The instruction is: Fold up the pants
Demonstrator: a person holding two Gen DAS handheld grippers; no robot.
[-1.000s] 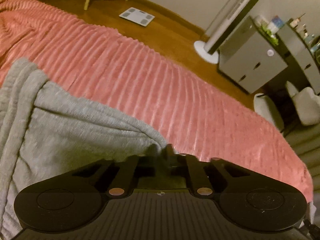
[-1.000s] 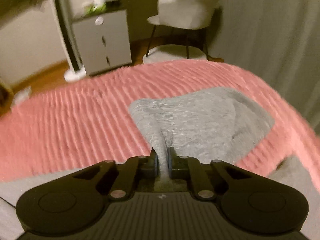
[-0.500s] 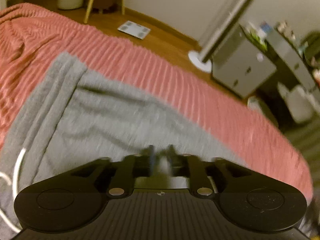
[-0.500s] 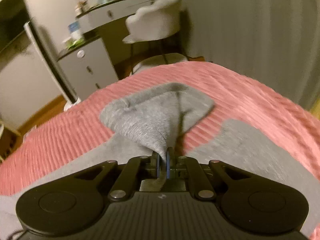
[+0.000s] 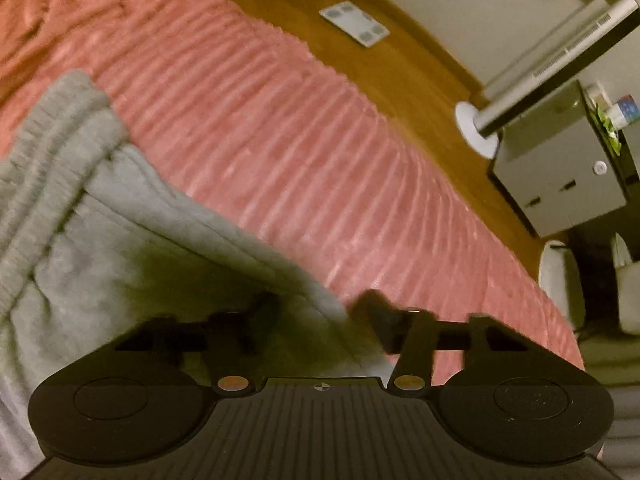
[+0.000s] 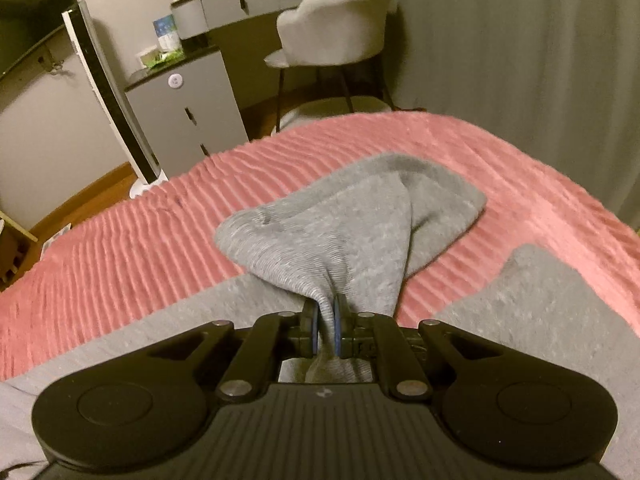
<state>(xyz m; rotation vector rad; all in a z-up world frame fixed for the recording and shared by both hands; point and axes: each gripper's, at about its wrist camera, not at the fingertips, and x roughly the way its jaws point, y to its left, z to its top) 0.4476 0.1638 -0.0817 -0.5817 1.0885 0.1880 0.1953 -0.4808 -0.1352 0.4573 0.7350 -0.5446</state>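
Note:
Grey sweatpants (image 5: 100, 240) lie on a pink ribbed bedspread (image 5: 300, 152). In the left wrist view the ribbed waistband is at the left and a folded edge runs toward my left gripper (image 5: 320, 316), which is open with its fingers spread just above the cloth edge. In the right wrist view my right gripper (image 6: 326, 330) is shut on a pinch of a grey pant leg (image 6: 340, 232) and holds it lifted, so the leg hangs in a cone back to the bed. More grey cloth (image 6: 540, 312) lies flat at the right.
The bed's far edge drops to a wooden floor (image 5: 420, 60) with a white scale (image 5: 354, 24). A tower fan (image 6: 112, 112), grey drawer cabinet (image 6: 188, 112), vanity desk and padded chair (image 6: 336, 28) stand beyond the bed. A curtain (image 6: 520, 60) hangs at the right.
My left gripper has opened and let go of the pants edge it held. My right gripper has kept its grip and carried the leg end further over the pants.

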